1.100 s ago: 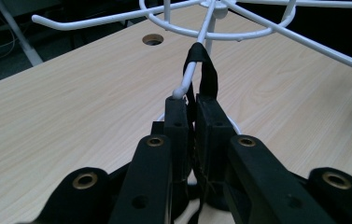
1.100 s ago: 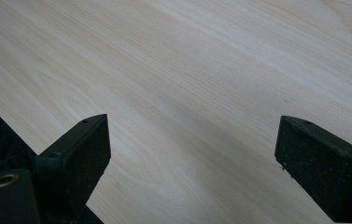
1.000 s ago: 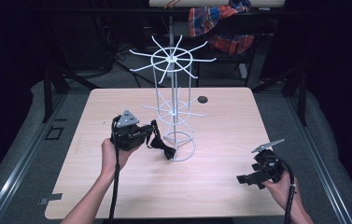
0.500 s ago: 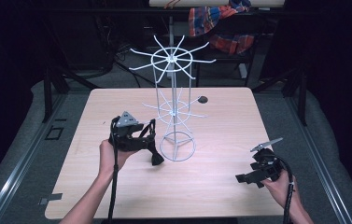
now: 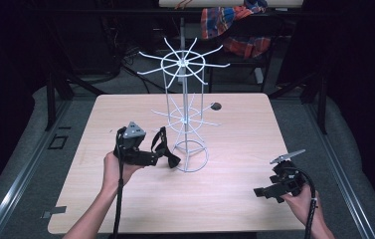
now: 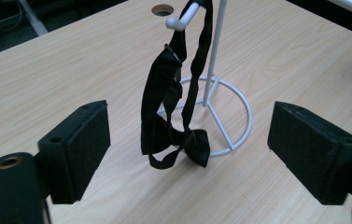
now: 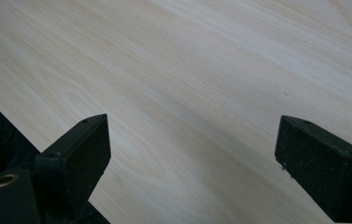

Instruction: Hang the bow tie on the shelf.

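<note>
Letting go, looks like: left gripper [image 6: 187, 154] jaws have just been opening wide, bow tie [image 6: 173, 107] hanging free on the rack's [image 6: 215, 60] lower hook. Right gripper [image 7: 190, 163] is idling wide, empty. Next, backing away cleanly.

The left gripper [image 6: 187, 154] has just been opening its jaws and now stands clear of the black bow tie [image 6: 173, 107], which hangs free from a hook of the white wire rack [image 5: 185, 107].

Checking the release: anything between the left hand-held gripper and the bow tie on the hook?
Nothing visible. The left hand-held gripper, jaws just opened, faces the bow tie with only bare table between. The tie hangs free from the rack's lower hook.
</note>
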Motion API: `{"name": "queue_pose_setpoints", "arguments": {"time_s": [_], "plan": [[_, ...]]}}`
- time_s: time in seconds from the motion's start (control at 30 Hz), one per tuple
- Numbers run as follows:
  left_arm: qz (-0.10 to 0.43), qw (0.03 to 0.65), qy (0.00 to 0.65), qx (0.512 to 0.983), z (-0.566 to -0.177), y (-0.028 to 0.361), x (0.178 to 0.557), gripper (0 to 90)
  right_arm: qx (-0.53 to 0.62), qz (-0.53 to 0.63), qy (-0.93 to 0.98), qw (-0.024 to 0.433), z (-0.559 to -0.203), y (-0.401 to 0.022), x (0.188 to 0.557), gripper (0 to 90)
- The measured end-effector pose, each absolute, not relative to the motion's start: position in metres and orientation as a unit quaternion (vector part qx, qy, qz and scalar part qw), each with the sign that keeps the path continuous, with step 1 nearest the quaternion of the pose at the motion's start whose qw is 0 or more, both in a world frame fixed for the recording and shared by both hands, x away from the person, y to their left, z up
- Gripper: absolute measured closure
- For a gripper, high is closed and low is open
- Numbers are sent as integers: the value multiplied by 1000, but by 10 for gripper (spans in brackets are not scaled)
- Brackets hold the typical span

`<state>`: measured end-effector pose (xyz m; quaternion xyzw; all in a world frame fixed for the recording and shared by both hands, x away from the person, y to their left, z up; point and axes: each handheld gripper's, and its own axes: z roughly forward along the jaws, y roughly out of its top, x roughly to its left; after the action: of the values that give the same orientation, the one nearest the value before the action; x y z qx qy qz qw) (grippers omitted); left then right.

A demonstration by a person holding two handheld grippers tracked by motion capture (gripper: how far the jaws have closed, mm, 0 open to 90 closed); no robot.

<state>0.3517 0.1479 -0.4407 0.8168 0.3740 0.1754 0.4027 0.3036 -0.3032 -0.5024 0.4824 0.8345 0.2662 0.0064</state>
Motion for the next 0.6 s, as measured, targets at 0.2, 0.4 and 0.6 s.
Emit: {"name": "queue_pose_setpoints", "arguments": {"time_s": [0.2,0.4,0.6], "plan": [[182,404,376,814,-436,150,347,74,483,267,834,8,-501,-306,301,100],[174,396,381,817,-436,155,345,23,482,264,835,7,-501,-305,301,100],[175,391,393,814,-434,165,340,5,484,264,835,8,-501,-305,300,100]]}}
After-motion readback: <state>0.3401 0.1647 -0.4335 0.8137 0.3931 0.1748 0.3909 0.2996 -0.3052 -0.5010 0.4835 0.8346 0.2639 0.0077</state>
